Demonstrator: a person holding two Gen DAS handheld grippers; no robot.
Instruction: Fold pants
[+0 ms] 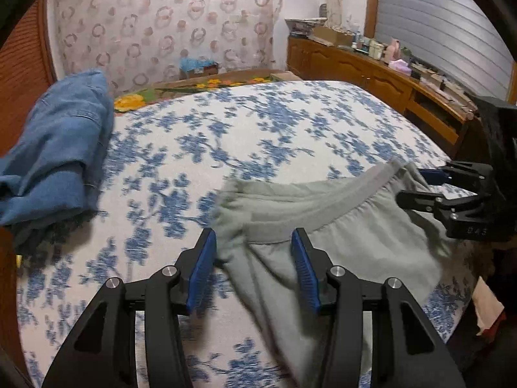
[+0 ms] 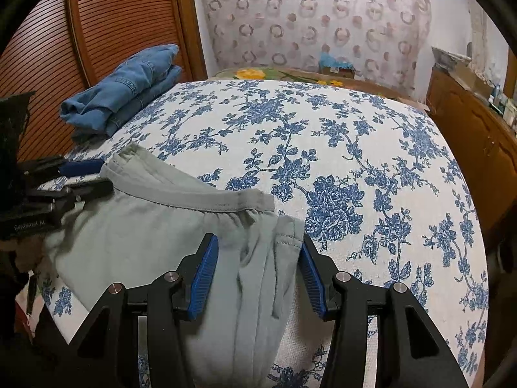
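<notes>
Your left gripper (image 1: 253, 268) and right gripper (image 2: 258, 274) straddle the grey pants (image 2: 155, 226), fingers apart (gripping nothing); closing shallowly risks pinching one layer.

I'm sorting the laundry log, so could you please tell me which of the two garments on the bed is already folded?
The blue denim garment, stacked neatly at the bed's far left corner. The grey pants lie spread open between both grippers.

Grey pants (image 2: 135, 236) between open right tool (image 2: 258, 255) pads, floral bed (image 2: 355, 148).
</notes>
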